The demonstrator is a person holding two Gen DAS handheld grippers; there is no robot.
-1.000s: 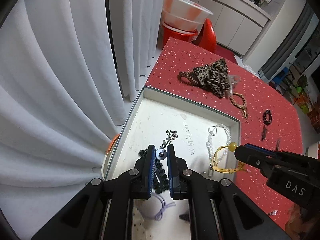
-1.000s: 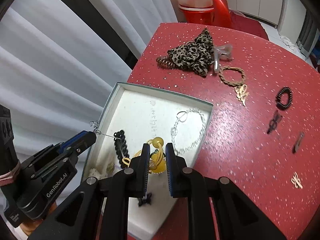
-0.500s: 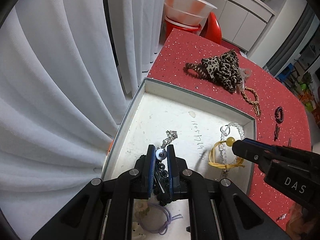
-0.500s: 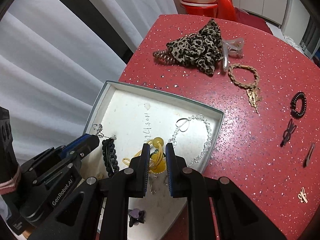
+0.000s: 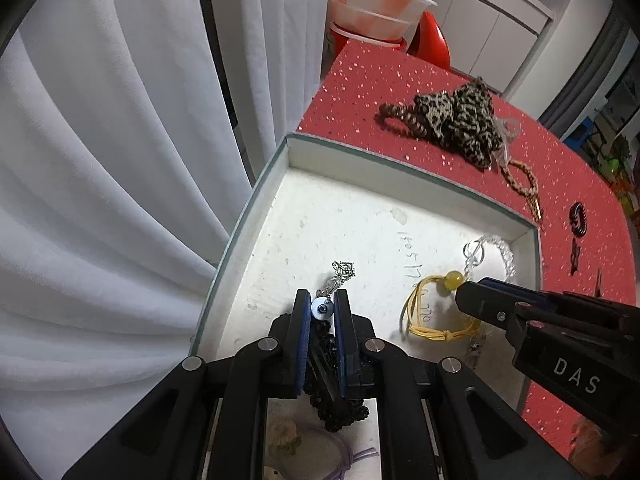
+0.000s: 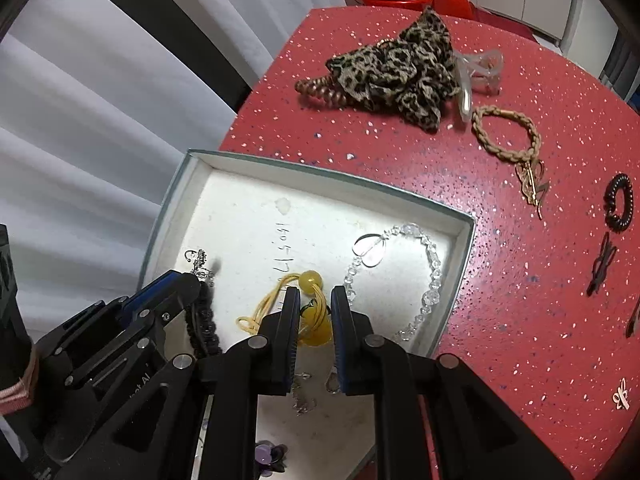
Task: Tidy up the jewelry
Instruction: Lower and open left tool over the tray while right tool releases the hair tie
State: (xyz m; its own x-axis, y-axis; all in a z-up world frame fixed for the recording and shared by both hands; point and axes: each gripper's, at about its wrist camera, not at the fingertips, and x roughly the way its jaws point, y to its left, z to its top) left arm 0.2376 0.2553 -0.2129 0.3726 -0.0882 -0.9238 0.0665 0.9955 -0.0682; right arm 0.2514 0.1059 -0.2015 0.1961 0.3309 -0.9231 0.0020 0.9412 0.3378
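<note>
My left gripper is clamped on a silver earring, its pale round bead pinched between the blue pads while the filigree end hangs just ahead of the tips, over the white floor of the open jewelry box. Under and behind those fingers lies a black beaded bracelet on the box floor, and nearer to me a purple cord. My right gripper hovers inside the same box with its jaws parted a little, gripping nothing; between and just below its tips sits the yellow cord bracelet with its amber bead. Just to the right of those tips the clear crystal bracelet curves along the box wall. Beyond the box, ahead of both tools on the red speckled table, are a leopard-print scrunchie, a brown spiral hair tie touching it, a clear claw clip, a braided tan bracelet, and farther right a dark spiral hair tie.
</note>
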